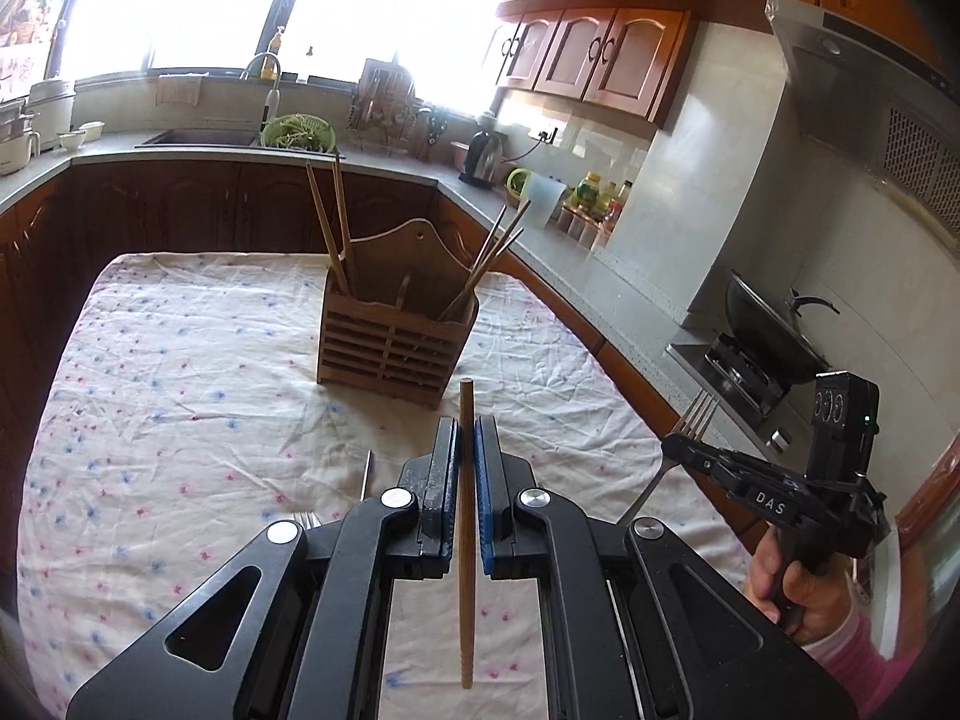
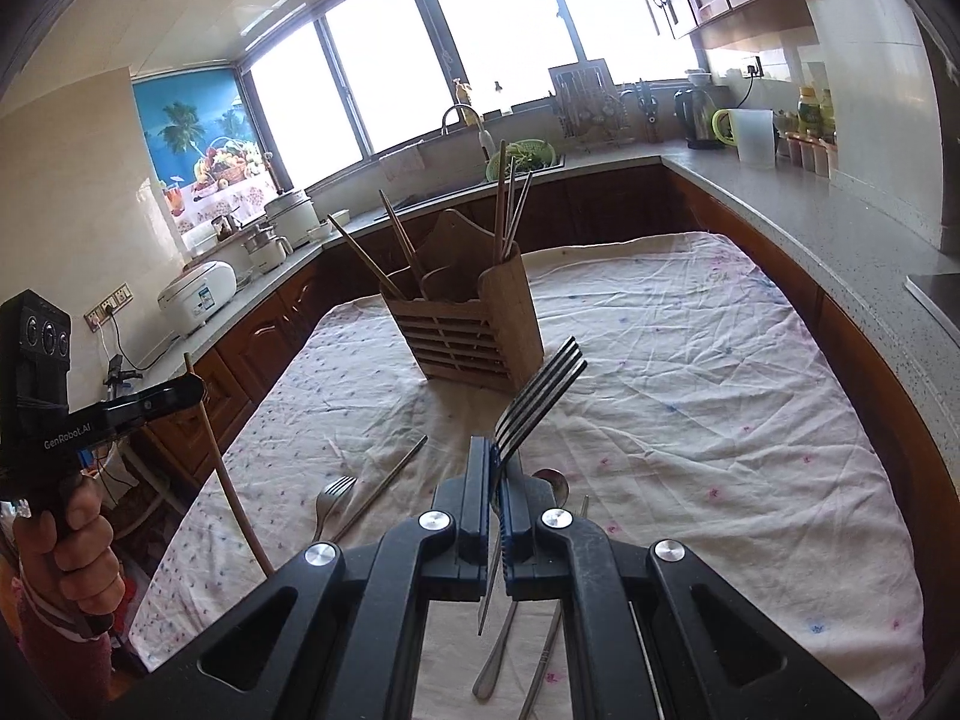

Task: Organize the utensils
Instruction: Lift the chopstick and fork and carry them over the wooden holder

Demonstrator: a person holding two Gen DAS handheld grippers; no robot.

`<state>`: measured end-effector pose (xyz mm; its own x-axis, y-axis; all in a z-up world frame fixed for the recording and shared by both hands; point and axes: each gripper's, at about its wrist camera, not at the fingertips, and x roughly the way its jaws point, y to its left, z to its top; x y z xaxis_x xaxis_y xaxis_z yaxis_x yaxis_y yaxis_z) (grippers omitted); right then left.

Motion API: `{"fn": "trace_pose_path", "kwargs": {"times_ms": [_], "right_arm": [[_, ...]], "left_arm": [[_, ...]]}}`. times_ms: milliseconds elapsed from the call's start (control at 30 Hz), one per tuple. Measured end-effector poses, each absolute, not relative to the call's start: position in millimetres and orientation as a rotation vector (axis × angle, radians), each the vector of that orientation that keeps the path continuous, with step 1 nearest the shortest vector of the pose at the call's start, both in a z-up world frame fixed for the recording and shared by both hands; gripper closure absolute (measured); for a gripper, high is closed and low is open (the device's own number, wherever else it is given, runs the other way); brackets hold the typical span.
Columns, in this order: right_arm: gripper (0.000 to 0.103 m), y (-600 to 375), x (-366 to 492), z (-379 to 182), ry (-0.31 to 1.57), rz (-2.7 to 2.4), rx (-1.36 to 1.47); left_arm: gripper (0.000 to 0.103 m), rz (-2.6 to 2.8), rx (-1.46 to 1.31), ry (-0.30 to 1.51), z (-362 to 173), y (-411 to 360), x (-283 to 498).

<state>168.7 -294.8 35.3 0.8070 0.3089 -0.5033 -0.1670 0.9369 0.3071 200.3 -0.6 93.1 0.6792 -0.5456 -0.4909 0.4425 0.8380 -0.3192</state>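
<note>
Both hands are up off the bench (image 2: pixel 690 360), each carrying one piece toward the wooden utensil holder (image 1: pixel 393 339) that stands upright near the middle of the flowered cloth (image 1: pixel 180 372).

The left tongs (image 1: pixel 465 450) are pinched nearly shut on a single wooden chopstick (image 1: pixel 466 540), gripped near its upper end so the long part hangs back beneath the tool. Held that way, the short free tip points ahead at the holder, which I judge makes it easy to aim into a slot.

The right tongs (image 2: pixel 495 480) are clamped on a metal fork (image 2: pixel 534 402) at its neck, tines up and tilted toward the holder, handle trailing down between the arms. It sits off the cloth, well short of the holder.

The holder already has wooden chopsticks (image 1: pixel 330 222) leaning in its left compartment and thinner metal-looking ones (image 1: pixel 492 258) in the right. The sorting seems to go by kind, so the wooden stick probably belongs on the left; where the fork goes I can't tell.

Still lying flat on the cloth near the person are another fork (image 2: pixel 330 501), a loose metal chopstick (image 2: pixel 384 489), a spoon (image 2: pixel 555 483) and at least one more handle, partly hidden under the right tool. So the job looks partway done.
</note>
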Motion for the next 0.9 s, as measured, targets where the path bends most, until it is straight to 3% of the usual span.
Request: {"fn": "trace_pose_path", "kwargs": {"times_ms": [900], "right_arm": [[0.100, -268.8, 216.6, 75.7, 0.447, 0.279, 0.209]], "left_arm": [[0.098, -0.443, -0.214, 0.365, 146.0, 23.3, 244.7]]}}
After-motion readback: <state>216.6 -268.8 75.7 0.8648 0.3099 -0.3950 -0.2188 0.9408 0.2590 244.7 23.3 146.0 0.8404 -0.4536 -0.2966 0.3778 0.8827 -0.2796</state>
